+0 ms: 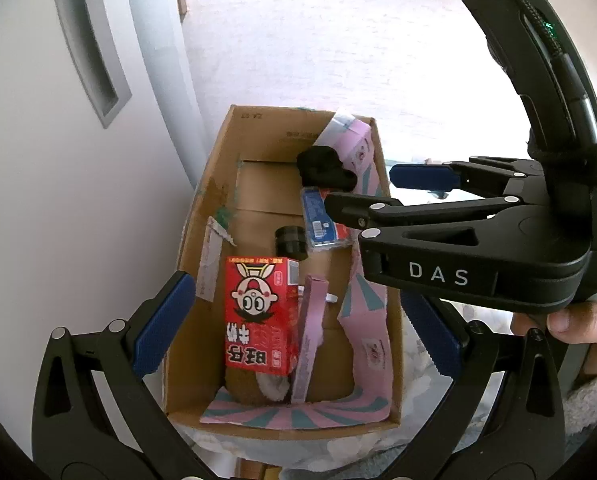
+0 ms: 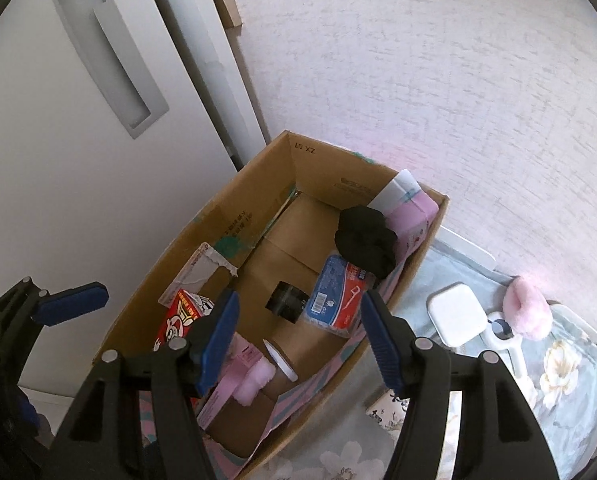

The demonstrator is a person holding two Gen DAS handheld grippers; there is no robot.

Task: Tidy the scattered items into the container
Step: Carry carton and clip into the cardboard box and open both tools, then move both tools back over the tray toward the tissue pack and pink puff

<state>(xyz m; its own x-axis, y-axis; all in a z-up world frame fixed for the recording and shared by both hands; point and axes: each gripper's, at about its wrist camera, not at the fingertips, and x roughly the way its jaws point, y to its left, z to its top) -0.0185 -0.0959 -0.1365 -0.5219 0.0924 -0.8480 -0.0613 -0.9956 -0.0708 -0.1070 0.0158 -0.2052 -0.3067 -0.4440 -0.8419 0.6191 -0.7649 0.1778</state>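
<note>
The open cardboard box (image 1: 218,184) (image 2: 258,184) stands beside a white cabinet. In it lie a red snack carton (image 1: 258,312) (image 2: 180,316), a slim pink box (image 1: 310,340), a black scrunchie (image 1: 324,168) (image 2: 364,236), a blue packet (image 1: 318,220) (image 2: 338,296), a black cap (image 1: 290,240) (image 2: 284,300) and a pink fluffy piece (image 2: 254,380). My left gripper (image 1: 298,328) hangs open and wide above the box's near end, nothing between its pads. My right gripper (image 2: 300,336) (image 1: 378,192) is open over the box, empty.
On the floral cloth (image 2: 570,360) right of the box lie a white square case (image 2: 454,312), a pink fluffy scrunchie (image 2: 526,308) and a white tool (image 2: 506,340). The white cabinet (image 2: 78,200) stands close on the left. A person's hand (image 1: 570,320) holds the right gripper.
</note>
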